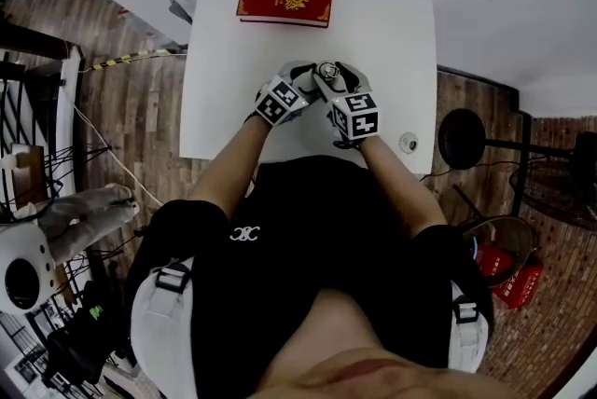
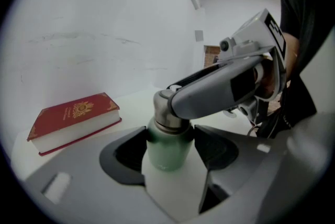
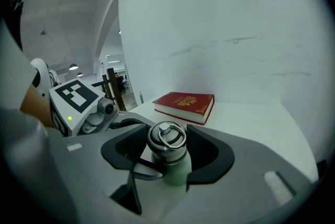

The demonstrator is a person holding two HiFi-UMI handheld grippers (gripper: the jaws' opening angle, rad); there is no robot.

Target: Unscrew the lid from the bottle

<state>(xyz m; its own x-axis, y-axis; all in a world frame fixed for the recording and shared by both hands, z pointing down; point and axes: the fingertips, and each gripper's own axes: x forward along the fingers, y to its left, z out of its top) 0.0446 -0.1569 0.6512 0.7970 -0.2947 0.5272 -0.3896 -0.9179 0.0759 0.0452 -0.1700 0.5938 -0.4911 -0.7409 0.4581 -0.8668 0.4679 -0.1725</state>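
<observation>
Bottle (image 2: 167,150) stands upright; my left gripper (image 1: 311,78) clenches its fingers on the green body, right gripper (image 1: 339,80) grips the lid (image 3: 166,137), forearms (image 1: 233,159) angled toward twelve o'clock.

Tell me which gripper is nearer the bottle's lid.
Right. The right gripper is closed around the steel lid itself, while the left gripper clamps the green bottle by its body, just below the lid.

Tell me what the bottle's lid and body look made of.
The lid looks like brushed stainless steel: grey metallic sheen with bright highlights. The bottle body shows a matte pale-green coat, probably painted metal, though plastic can't be excluded.
</observation>
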